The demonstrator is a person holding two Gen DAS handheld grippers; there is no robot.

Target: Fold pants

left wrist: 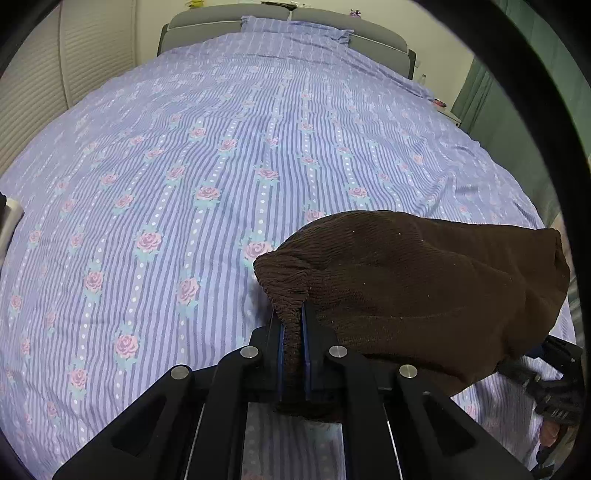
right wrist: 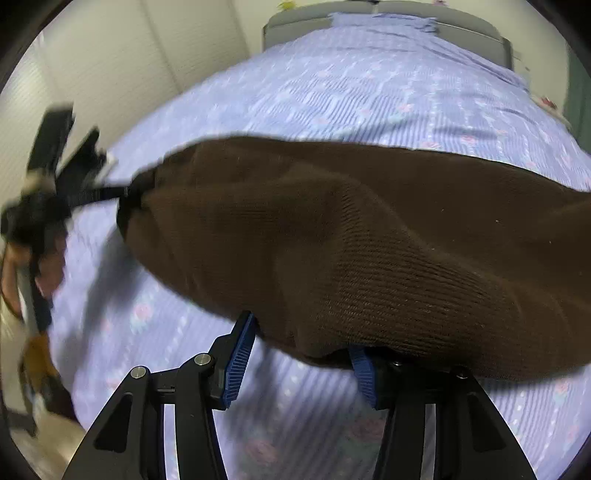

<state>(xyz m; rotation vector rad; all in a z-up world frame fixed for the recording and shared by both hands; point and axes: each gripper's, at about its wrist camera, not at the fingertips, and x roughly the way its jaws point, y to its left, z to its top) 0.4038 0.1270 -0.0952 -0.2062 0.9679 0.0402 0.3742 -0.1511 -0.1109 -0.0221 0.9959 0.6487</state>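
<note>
Dark brown knit pants (left wrist: pixel 424 280) hang above the bed. My left gripper (left wrist: pixel 293 314) is shut on a bunched corner of the fabric, which is pinched between its blue pads. In the right wrist view the pants (right wrist: pixel 369 240) fill the middle. My right gripper (right wrist: pixel 303 354) is open under the cloth, its blue pads (right wrist: pixel 240 358) spread apart, the right one partly covered by fabric. The left gripper (right wrist: pixel 122 195) shows at the left, gripping the pants' far corner. The right gripper (left wrist: pixel 554 380) shows at the lower right of the left wrist view.
A bed with a purple striped, rose-patterned cover (left wrist: pixel 221 147) fills both views. A grey headboard (left wrist: pixel 229 18) and pillow are at the far end. White wardrobe doors (left wrist: pixel 92 55) stand on the left, a green curtain (left wrist: pixel 491 110) on the right.
</note>
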